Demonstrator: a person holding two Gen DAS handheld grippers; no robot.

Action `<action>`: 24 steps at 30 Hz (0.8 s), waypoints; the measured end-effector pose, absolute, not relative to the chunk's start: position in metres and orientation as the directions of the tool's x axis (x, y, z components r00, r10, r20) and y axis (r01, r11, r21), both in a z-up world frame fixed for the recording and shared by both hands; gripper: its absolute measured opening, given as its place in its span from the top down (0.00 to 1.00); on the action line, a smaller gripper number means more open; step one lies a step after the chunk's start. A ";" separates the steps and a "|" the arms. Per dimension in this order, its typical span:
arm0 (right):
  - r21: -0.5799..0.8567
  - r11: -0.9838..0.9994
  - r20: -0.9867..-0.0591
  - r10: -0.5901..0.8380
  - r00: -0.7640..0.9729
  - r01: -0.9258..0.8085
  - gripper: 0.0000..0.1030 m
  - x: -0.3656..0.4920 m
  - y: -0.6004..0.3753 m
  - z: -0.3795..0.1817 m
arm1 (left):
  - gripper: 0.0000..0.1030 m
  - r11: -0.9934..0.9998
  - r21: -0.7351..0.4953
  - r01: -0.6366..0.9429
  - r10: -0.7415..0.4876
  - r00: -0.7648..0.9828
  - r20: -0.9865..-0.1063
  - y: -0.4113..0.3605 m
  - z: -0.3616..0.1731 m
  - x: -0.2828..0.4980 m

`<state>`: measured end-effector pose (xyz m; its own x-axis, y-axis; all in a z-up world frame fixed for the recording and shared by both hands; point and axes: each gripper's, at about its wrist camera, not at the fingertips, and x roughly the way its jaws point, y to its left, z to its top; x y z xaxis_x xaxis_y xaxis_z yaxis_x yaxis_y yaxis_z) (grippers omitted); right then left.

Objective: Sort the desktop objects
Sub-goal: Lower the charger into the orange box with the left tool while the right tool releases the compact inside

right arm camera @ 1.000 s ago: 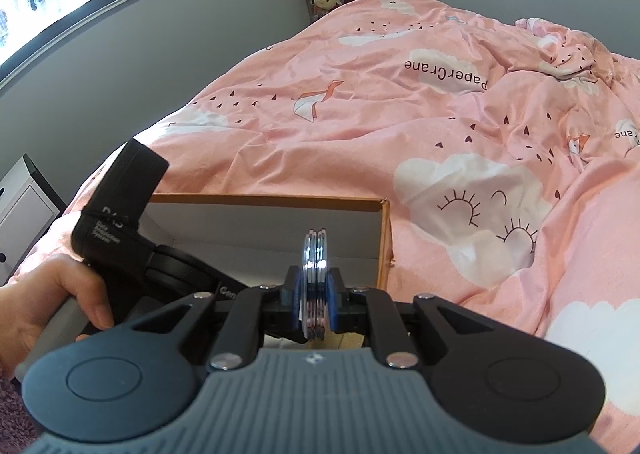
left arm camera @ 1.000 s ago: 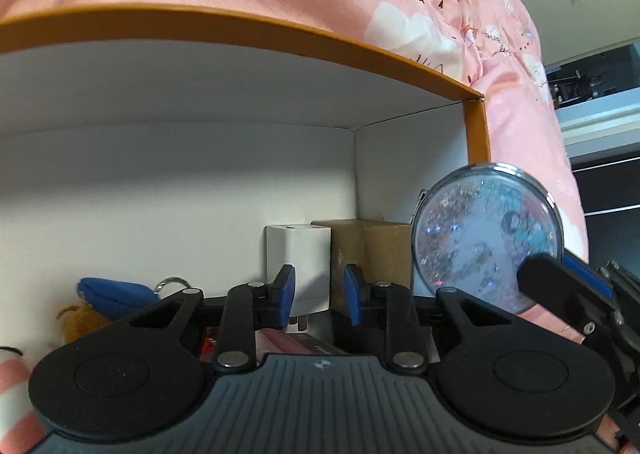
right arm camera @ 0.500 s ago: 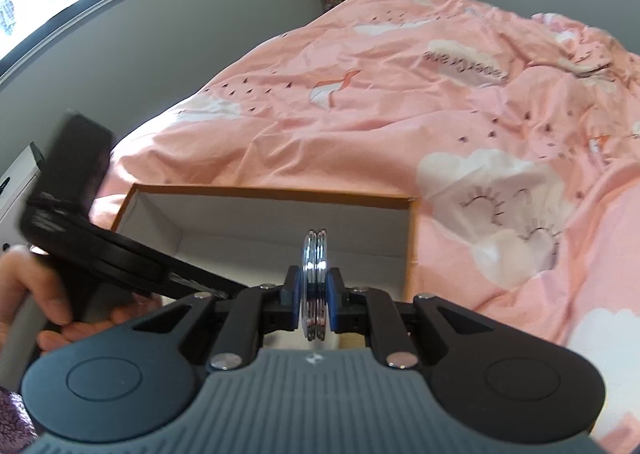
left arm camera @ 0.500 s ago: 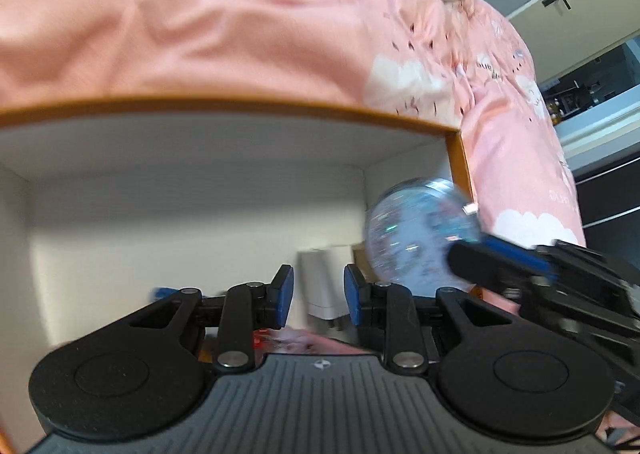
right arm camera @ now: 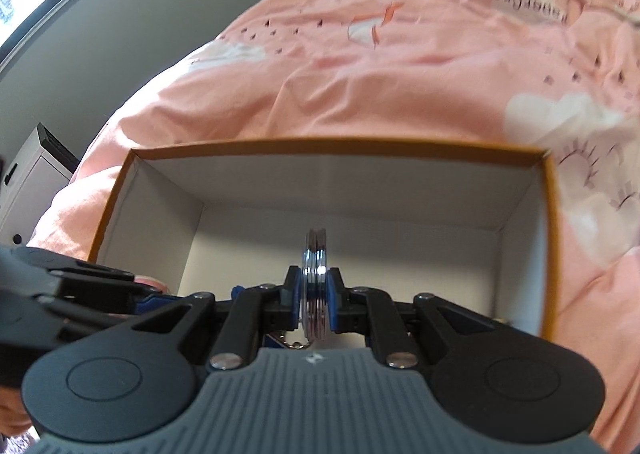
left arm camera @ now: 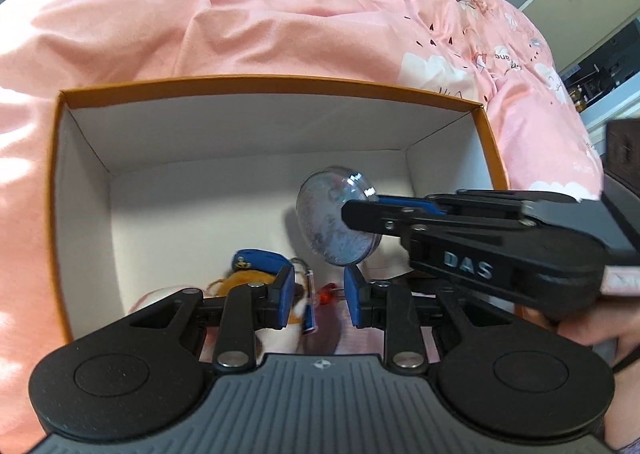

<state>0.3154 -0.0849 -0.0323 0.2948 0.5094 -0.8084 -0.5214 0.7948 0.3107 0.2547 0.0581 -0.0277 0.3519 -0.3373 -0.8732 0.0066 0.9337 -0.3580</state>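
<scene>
While the right gripper (right arm camera: pixel 315 304) clamps the round, silver-rimmed compact mirror (left arm camera: pixel 336 216) by its edge, the mirror hangs inside the orange-rimmed white cardboard box (left arm camera: pixel 256 84), above the box floor and not yet resting on it. One second ago the mirror stood at the box's right wall, level with the rim; both cameras have since risen and now look down into the box, and the mirror sits nearer the middle. The left gripper (left arm camera: pixel 318 296) holds nothing, its blue pads (left arm camera: pixel 285 294) apart, above a plush toy with a blue cap (left arm camera: pixel 254 272). By judgement, placement is nearly complete: lowering and release remain. The bare floor behind the toy appears suitable.
</scene>
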 end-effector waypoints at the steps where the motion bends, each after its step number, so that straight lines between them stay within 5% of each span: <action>1: 0.319 0.796 -0.812 0.510 0.285 -0.515 0.87 0.317 -0.084 -0.036 | 0.70 0.938 -0.347 0.014 -0.329 0.355 -0.875 0.058 -0.027 0.254; 21: 0.178 0.815 -0.885 0.378 0.272 -0.552 0.79 0.317 -0.077 -0.048 | 0.70 0.952 -0.304 0.036 -0.296 0.365 -0.883 0.056 -0.026 0.246; 24: 0.098 0.825 -0.898 0.315 0.308 -0.557 0.87 0.316 -0.075 -0.051 | 0.70 0.953 -0.301 0.037 -0.293 0.367 -0.883 0.056 -0.026 0.244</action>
<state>0.3158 -0.0747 -0.0514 0.3081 0.3147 -0.8978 -0.5566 0.8249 0.0981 0.2441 0.0565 -0.0259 0.3675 -0.2927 -0.8828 0.0371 0.9531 -0.3005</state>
